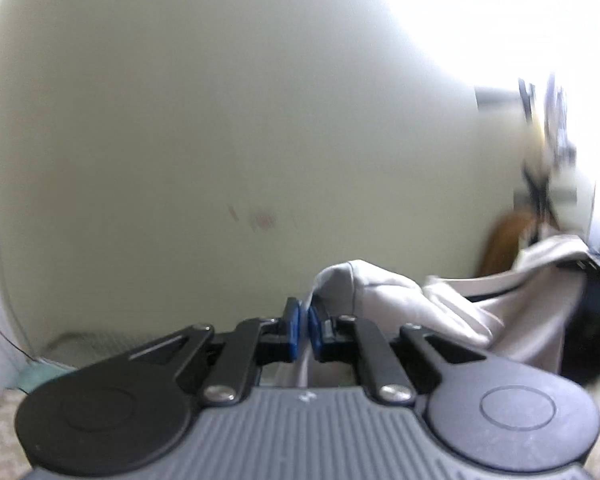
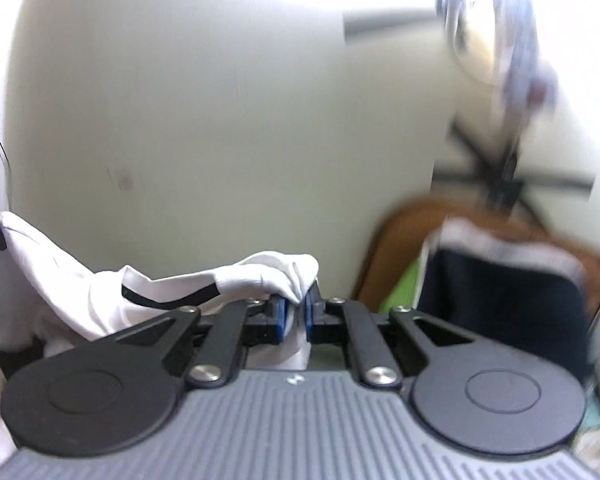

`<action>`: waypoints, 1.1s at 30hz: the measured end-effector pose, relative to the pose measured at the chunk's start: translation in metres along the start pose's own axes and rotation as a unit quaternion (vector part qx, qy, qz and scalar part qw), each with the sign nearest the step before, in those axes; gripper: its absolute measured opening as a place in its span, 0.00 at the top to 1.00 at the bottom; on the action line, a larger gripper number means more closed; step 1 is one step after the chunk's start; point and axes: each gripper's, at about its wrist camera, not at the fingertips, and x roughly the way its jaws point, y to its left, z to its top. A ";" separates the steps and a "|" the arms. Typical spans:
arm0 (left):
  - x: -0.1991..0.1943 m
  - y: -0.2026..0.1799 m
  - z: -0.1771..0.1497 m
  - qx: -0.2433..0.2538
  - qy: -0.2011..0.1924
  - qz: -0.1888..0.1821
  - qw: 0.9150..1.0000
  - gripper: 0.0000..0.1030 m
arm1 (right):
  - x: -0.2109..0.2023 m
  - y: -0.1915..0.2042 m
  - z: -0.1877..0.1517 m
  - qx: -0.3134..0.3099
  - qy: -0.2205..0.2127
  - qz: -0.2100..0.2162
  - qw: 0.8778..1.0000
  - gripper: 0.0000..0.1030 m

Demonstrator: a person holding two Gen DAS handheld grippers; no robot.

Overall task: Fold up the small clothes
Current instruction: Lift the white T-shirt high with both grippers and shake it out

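A white garment with a black stripe hangs stretched between both grippers, lifted in front of a pale wall. My left gripper is shut on one edge of it; the cloth runs off to the right, looking greyish in that view. My right gripper is shut on the other edge, with a ribbed white hem bunched over its blue pads. The garment runs off to the left in the right wrist view. Its lower part is hidden behind the gripper bodies.
A pale green wall fills both views. At the right stands a brown chair with dark and white clothes draped on it. A blurred fan on a stand is behind it. A patterned surface lies below left.
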 end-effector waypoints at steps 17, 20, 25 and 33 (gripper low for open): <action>-0.291 0.017 0.092 -0.069 -0.285 0.004 0.956 0.94 | -0.204 0.022 0.202 -0.084 -0.252 -0.056 0.963 0.88; -0.301 0.014 0.104 -0.061 -0.302 0.010 0.951 0.94 | -0.211 0.020 0.224 -0.090 -0.246 -0.056 0.963 0.88; -0.280 0.006 0.114 -0.053 -0.298 0.022 0.953 0.94 | -0.214 0.013 0.232 -0.091 -0.238 -0.032 0.967 0.88; -0.230 0.025 0.083 -0.078 -0.246 0.023 0.966 0.94 | -0.187 -0.006 0.171 -0.074 -0.202 0.029 0.976 0.88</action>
